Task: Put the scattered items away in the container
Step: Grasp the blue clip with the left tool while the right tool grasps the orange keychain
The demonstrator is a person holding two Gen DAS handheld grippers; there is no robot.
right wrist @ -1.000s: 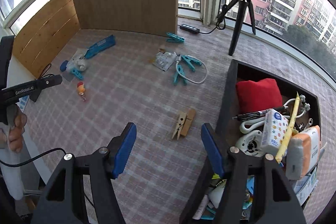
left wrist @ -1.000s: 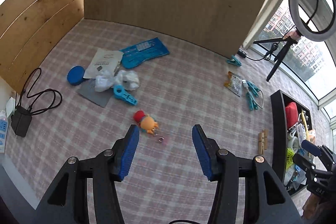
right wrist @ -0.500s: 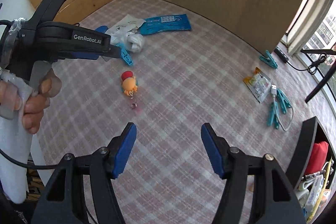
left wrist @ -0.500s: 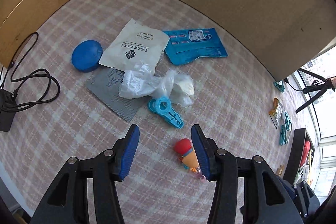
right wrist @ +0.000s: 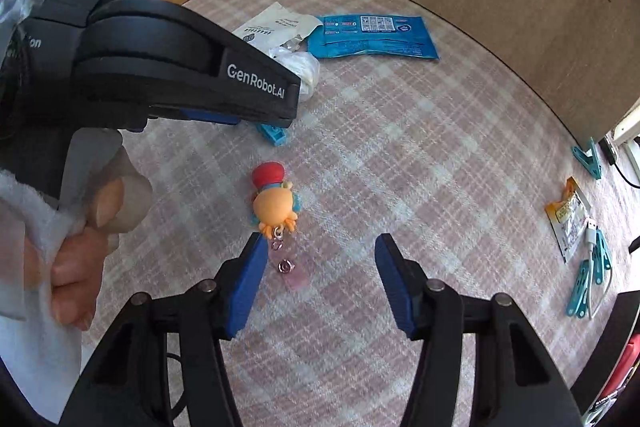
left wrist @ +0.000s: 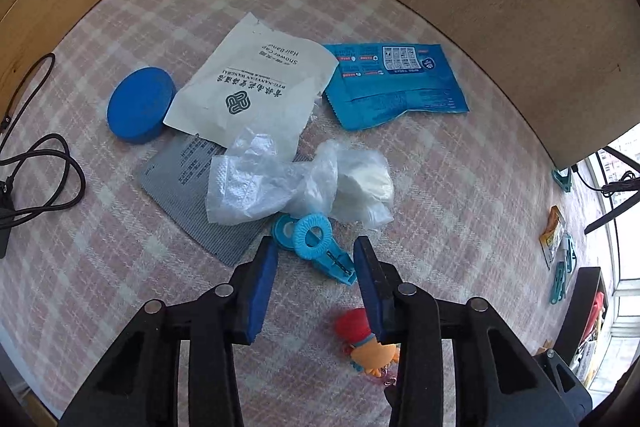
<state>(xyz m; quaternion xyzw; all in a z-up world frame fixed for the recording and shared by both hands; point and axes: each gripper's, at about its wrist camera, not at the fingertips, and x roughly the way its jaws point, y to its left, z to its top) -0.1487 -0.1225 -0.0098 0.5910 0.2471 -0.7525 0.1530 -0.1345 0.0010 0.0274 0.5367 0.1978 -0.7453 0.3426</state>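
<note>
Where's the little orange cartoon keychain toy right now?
In the right wrist view, the orange toy lies on the checked cloth, just ahead of the right gripper, nearer its left finger.

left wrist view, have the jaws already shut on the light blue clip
No, the left gripper is open, its blue jaws standing either side of the light blue clip with gaps showing, and the clip lies flat on the checked cloth.
</note>
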